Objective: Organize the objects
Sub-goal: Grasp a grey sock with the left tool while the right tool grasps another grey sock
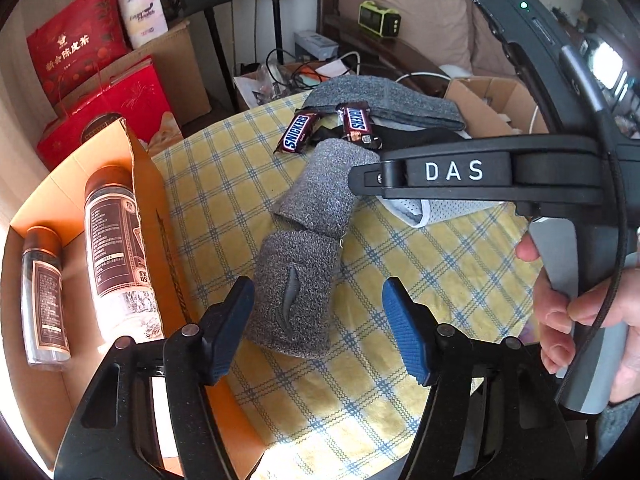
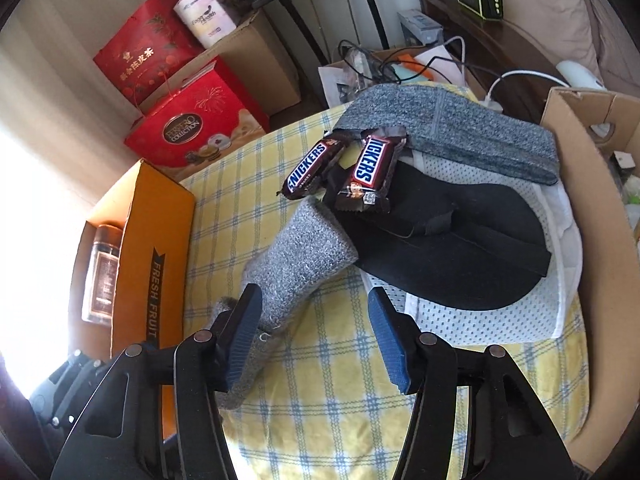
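The left gripper (image 1: 318, 304) hangs with jaws apart around a grey knitted wristband (image 1: 294, 292) on the checked tablecloth (image 1: 420, 264). The right gripper (image 2: 312, 312) is likewise spread over the second wristband (image 2: 298, 260). Centre each band, then squeeze gently.

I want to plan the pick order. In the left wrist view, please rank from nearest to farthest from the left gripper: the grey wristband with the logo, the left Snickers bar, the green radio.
1. Grey wristband, between the left gripper fingers.
2. Left Snickers bar, mid-table.
3. Green radio, on the far ledge.
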`<control>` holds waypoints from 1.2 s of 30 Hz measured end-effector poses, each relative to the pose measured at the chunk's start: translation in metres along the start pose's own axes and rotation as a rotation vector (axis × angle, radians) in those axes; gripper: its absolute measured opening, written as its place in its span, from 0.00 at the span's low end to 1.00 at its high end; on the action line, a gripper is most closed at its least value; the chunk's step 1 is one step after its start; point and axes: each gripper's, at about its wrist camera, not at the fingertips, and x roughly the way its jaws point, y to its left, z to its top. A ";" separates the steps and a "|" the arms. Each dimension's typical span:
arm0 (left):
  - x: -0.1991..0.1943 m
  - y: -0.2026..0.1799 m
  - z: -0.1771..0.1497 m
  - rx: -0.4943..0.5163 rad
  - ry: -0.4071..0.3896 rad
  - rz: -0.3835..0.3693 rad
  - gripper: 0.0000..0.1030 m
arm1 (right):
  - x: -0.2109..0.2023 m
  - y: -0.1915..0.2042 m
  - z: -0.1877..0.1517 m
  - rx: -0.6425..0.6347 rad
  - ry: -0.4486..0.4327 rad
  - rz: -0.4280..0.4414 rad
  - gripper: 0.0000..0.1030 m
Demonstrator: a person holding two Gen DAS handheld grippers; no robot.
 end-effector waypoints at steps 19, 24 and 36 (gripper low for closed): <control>0.034 -0.013 0.007 0.050 0.034 0.161 0.63 | 0.054 -0.005 0.020 0.077 0.066 0.062 0.38; 0.039 -0.015 0.011 0.071 0.035 0.187 0.56 | 0.049 -0.004 0.021 0.063 0.050 0.068 0.16; 0.063 -0.003 0.013 0.007 0.109 0.107 0.55 | 0.014 -0.012 0.025 0.072 -0.025 0.055 0.14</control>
